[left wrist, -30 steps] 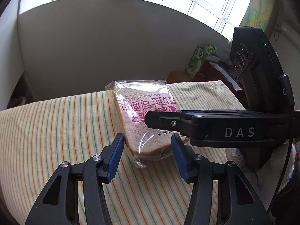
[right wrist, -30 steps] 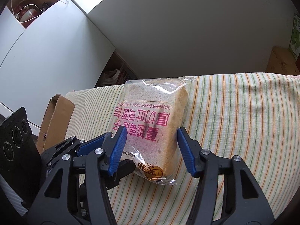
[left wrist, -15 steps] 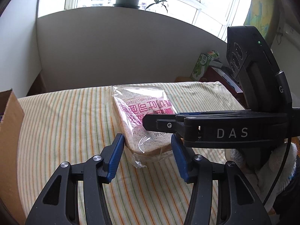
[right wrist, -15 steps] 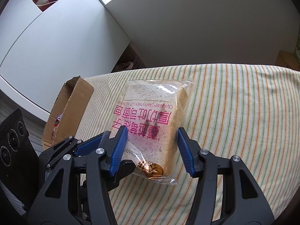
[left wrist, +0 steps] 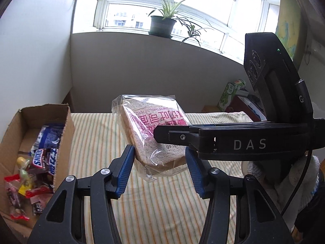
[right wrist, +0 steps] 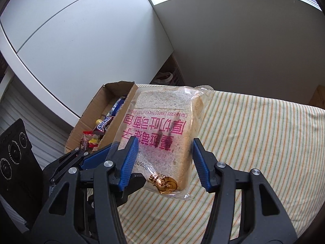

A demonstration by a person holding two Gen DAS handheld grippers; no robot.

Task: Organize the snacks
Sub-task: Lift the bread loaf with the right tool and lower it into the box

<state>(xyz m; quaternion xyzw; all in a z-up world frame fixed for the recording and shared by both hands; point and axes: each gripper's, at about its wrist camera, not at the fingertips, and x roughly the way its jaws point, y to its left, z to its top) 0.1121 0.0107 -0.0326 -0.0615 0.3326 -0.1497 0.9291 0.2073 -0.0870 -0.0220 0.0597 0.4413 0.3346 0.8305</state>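
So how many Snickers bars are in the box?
1 that I can tell: a Snickers bar lies in the cardboard box left of the bread, on top of other candy. More may be buried underneath.

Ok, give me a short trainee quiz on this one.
1. True or false: the bag of bread lies flat on the striped cloth.
2. What grips the bread? A) the left gripper only B) the right gripper only C) both
3. Fill in: the snack bars lie in a cardboard ____.
Key: 1 false, it is held clear of the cloth; 2 C; 3 box.
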